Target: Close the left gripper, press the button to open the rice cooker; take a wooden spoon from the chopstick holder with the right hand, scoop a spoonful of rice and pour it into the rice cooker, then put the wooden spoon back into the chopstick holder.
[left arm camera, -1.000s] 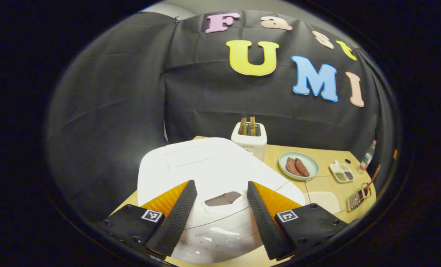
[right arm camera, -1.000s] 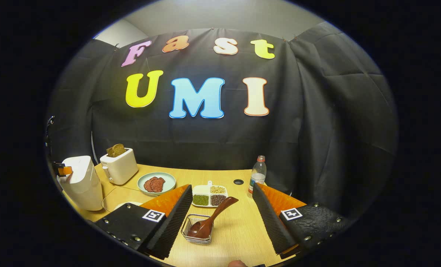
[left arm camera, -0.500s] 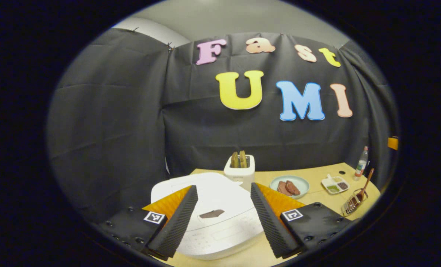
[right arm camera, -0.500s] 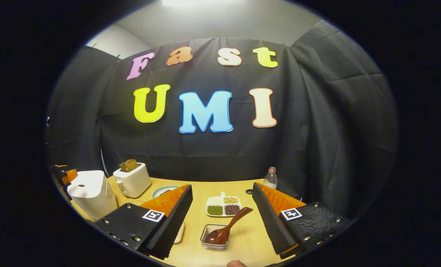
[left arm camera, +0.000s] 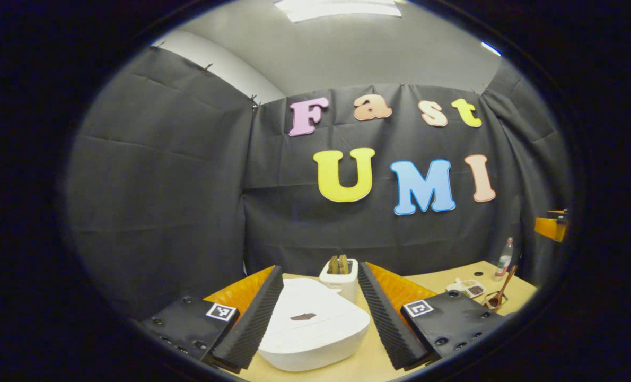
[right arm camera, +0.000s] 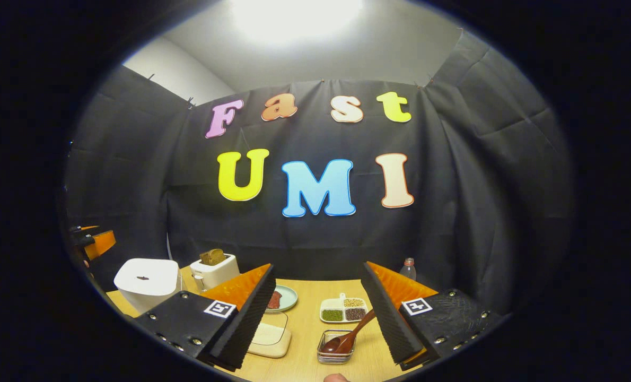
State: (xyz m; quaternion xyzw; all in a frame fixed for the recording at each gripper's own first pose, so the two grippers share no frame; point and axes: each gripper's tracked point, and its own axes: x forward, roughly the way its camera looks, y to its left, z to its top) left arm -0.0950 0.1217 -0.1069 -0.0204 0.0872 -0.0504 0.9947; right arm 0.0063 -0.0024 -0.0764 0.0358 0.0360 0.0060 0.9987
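Note:
The white rice cooker (left arm camera: 315, 331) sits low between the fingers of my left gripper (left arm camera: 320, 267), lid down, with a small dark button (left arm camera: 303, 317) on top. That gripper is open and held back from the cooker, touching nothing. In the right gripper view the cooker (right arm camera: 147, 281) stands at the far left. A wooden spoon (right arm camera: 350, 335) leans in a small wire holder (right arm camera: 335, 350) near the front, just below my open right gripper (right arm camera: 318, 265). The spoon (left arm camera: 502, 292) also appears far right in the left gripper view.
A toaster (right arm camera: 215, 268) with bread stands behind the cooker. A plate (right arm camera: 282, 298), a divided dish of beans (right arm camera: 343, 310), a bottle (right arm camera: 408, 269) and a pale flat dish (right arm camera: 268, 339) sit on the wooden table (right arm camera: 307, 366). Black cloth walls close in the back and sides.
Both grippers have drawn back and tilted upward. The rice cooker, close under the left fingers before, now sits smaller and lower. The spoon stays in its holder.

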